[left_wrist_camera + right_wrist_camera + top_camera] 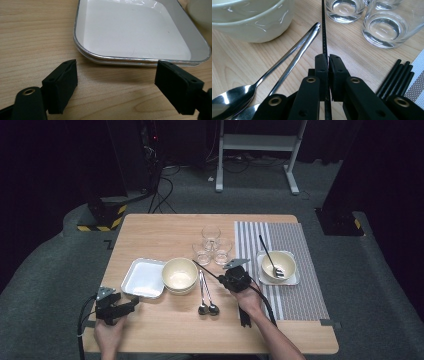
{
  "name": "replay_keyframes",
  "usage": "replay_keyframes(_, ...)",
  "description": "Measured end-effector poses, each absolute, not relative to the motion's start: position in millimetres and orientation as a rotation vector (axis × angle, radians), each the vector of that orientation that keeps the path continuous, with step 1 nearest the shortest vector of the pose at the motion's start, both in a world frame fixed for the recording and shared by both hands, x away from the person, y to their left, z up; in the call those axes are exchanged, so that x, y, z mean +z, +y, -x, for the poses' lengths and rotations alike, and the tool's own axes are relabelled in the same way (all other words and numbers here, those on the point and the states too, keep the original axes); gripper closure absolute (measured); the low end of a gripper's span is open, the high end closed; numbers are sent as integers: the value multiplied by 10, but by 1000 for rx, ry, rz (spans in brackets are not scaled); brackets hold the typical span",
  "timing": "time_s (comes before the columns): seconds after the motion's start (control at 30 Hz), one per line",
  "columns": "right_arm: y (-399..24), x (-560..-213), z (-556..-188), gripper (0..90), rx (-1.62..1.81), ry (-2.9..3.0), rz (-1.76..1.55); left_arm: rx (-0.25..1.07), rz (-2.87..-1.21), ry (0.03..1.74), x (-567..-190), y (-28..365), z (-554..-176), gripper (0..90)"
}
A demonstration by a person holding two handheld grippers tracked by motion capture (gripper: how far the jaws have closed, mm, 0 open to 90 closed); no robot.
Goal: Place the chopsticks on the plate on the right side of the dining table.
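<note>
Right hand-held gripper point(328, 62) clamps black chopstick point(323, 30), tip cut off.

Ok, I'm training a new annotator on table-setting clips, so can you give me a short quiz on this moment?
1. True or false: the right tool is shut on a thin black chopstick.
2. How many clear drinking glasses stand on the light wooden table?
3. What lies just ahead of the open left tool? A: a white square plate. B: a steel spoon. C: a striped mat.

Key: 1 true; 2 three; 3 A.
</note>
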State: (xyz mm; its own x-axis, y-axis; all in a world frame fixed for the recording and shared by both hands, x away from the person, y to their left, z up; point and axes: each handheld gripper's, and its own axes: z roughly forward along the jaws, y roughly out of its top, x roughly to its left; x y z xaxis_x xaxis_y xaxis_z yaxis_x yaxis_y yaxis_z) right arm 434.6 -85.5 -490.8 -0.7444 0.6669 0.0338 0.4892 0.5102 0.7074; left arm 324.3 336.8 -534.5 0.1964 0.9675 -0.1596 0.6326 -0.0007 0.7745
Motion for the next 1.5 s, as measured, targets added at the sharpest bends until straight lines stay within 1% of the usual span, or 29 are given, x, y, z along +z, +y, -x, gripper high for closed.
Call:
replay_keyframes(0.5,-1088,-4837,-4185,859,1087,2497,-938,558,-1715,1517,-5345,3369,-3243,185)
replay_keyframes(0.7,-1231,-4811,-4100,859,1083,2485,-928,565,-1724,1512,-5345,3363,-3245,182)
replay_keyframes(0.87,-1443,-4779,-4042,859,1110,2449,-942,564,-1721,1513,-5345,3365,-3243,184)
replay_keyframes(1.27,-1665,-4728,-3965,859,1123,2419,-959,559,-1718,1516,-5345,3367,-3242,184)
replay_keyframes(1.5,-1888,-4647,-3930,859,1151,2362,-993,560,-1717,1516,-5345,3364,-3242,184)
